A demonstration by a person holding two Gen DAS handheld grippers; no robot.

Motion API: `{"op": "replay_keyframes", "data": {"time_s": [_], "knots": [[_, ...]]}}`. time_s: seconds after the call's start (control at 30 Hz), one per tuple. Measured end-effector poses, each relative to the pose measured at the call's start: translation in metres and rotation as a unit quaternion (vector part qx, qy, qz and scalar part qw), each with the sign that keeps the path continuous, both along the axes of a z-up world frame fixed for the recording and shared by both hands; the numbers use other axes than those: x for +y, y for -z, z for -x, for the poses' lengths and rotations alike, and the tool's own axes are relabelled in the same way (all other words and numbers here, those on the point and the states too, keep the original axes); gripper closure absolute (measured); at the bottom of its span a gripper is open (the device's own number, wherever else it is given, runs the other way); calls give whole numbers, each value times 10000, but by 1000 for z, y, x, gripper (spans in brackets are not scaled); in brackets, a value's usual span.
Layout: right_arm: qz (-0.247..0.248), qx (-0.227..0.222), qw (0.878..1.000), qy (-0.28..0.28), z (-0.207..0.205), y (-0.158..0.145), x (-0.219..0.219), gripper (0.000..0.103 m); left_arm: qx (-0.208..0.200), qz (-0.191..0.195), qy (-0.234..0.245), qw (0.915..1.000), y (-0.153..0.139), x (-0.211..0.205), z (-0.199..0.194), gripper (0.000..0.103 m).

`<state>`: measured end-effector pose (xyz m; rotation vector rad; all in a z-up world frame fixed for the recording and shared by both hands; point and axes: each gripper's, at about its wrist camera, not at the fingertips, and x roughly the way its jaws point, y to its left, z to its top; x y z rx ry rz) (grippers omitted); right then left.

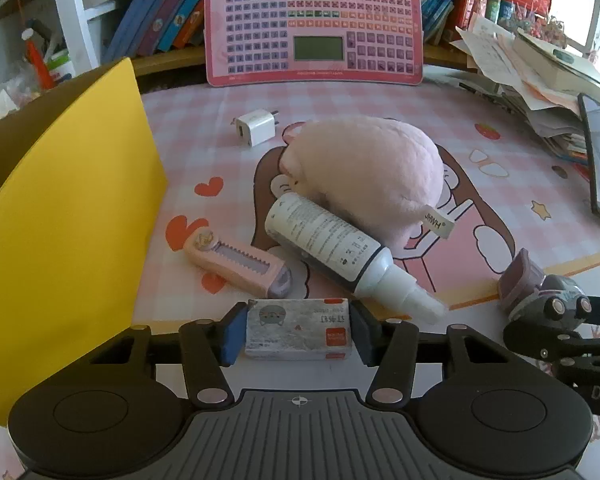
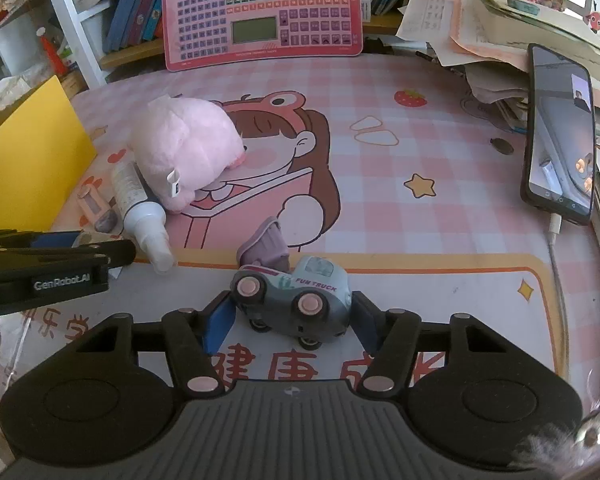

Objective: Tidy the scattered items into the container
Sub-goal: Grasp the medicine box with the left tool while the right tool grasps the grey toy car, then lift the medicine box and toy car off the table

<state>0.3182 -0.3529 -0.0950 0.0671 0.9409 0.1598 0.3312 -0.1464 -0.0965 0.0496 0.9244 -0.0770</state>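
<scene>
**Scattered items on the pink mat, two of them between gripper pads**

Scattered items lie across a pink checked cartoon mat (image 2: 440, 152). The container, a yellow-walled box (image 1: 68, 216), stands at the left edge of the mat.

The left gripper (image 1: 296, 334) has a small flat staple box (image 1: 298, 334) with a grey cat print between its blue pads; both pads sit against the box's short ends, so the jaws are partly closed on it. The box rests low, near the mat and just beside the yellow wall.

The right gripper (image 2: 292, 312) has a grey-blue toy truck (image 2: 294, 300) with pink wheel hubs between its pads, the pads at the truck's two ends and apparently pressing on it. The truck's purple tipper bed points away from the camera.

Beyond the left gripper lie a pink comb-like case (image 1: 238, 266), a white spray bottle (image 1: 340, 252) on its side, and a pink plush toy (image 1: 368, 172) that the bottle leans against. A white charger plug (image 1: 254, 126) sits further back, apart from the rest. A phone (image 2: 560, 136) lies at the mat's right edge, with a cable plugged in. A pink keyboard toy (image 2: 260, 12) stands upright against the bookshelf
</scene>
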Motion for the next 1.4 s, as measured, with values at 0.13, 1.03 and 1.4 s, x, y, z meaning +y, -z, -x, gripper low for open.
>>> {"op": "replay_keyframes", "data": {"time_s": [0.13,1.03,1.4], "knots": [[-44,-42,10000,57,3,-1,-2,44,46,136,30,9999,-6,3,10,52],[-205,-443,9987,-160,47,-25,11,44,-447,364,104,9983,-44,8,70,52],[-183,-366,9990,-164,64,-25,19,44,-361,427,175,9983,-45,14,91,52]]}}
